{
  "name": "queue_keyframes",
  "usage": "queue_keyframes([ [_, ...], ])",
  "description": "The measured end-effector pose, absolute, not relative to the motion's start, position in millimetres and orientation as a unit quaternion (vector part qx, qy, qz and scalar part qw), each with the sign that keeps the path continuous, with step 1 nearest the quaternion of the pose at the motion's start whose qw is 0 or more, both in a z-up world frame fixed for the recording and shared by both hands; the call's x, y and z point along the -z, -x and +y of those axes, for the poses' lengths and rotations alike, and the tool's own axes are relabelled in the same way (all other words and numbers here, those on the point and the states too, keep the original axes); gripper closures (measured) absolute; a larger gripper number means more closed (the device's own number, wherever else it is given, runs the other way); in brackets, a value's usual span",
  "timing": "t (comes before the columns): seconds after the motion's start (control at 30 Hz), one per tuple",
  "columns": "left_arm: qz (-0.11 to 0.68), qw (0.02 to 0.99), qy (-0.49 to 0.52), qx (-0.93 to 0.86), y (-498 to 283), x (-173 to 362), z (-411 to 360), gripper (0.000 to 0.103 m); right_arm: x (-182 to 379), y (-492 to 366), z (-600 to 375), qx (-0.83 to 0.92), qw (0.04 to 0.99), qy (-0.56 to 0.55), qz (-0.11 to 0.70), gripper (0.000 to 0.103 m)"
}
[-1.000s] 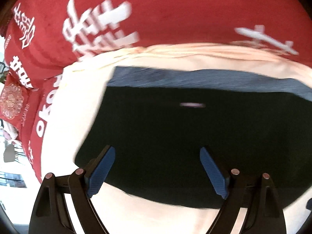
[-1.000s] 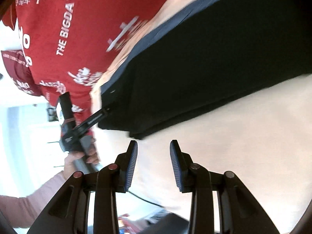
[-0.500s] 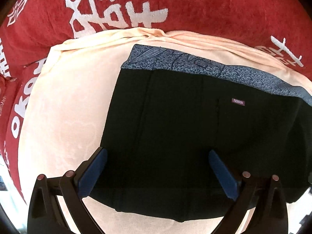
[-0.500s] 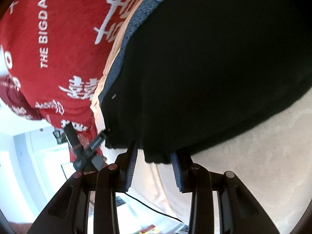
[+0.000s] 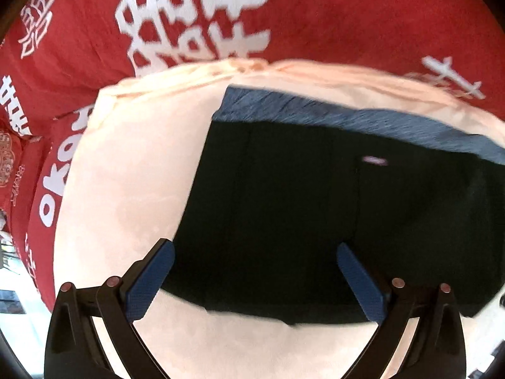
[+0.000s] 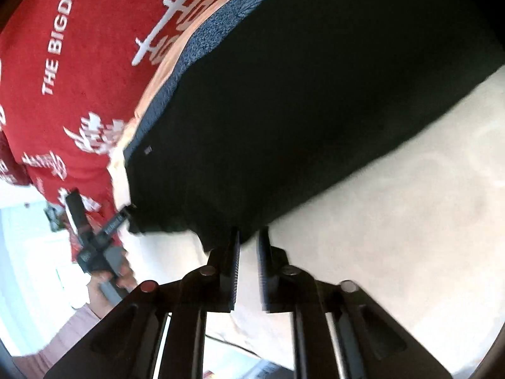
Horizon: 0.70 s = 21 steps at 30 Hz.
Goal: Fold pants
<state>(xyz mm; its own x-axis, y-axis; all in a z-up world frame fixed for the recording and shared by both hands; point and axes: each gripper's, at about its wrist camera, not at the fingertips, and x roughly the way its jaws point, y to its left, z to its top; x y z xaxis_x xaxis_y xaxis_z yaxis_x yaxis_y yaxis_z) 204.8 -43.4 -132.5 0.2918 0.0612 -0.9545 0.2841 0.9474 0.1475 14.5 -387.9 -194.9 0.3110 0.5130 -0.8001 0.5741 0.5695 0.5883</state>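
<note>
Left gripper [image 5: 254,259] is hovering above the pants [image 5: 315,208], its 2 jaws spread wide. Right gripper [image 6: 249,252] has just been closing, pinching the pants' near edge.

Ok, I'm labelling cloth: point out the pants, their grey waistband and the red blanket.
pants [image 5: 284,208], left wrist view, middle of the black cloth
grey waistband [image 5: 347,120], left wrist view, middle of the band
red blanket [image 5: 347,15], left wrist view, plain red area

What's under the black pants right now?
The black pants lie flat on a cream sheet, which shows on every side of them. A red printed blanket lies beyond the sheet. Anything directly beneath the pants is covered.
</note>
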Motion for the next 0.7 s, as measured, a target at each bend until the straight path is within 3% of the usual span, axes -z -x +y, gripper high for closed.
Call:
queue_keyframes([
  [0.17,0.570,0.794,-0.151,0.149,-170,107,-107,0.000,157,-1,-422,0.055,0.703,-0.389,0.593,0.084],
  [0.4,0.591,0.770,-0.148,0.192,-144,153,-221,0.000,150,-31,-463,0.093,0.744,-0.345,0.565,0.085],
  [0.53,0.603,0.766,-0.134,0.177,-144,161,-224,0.000,166,-38,-471,0.104,0.741,-0.316,0.584,0.085],
  [0.7,0.616,0.756,-0.158,0.158,-144,153,-225,0.000,158,-14,-498,0.117,0.735,-0.358,0.564,0.084],
])
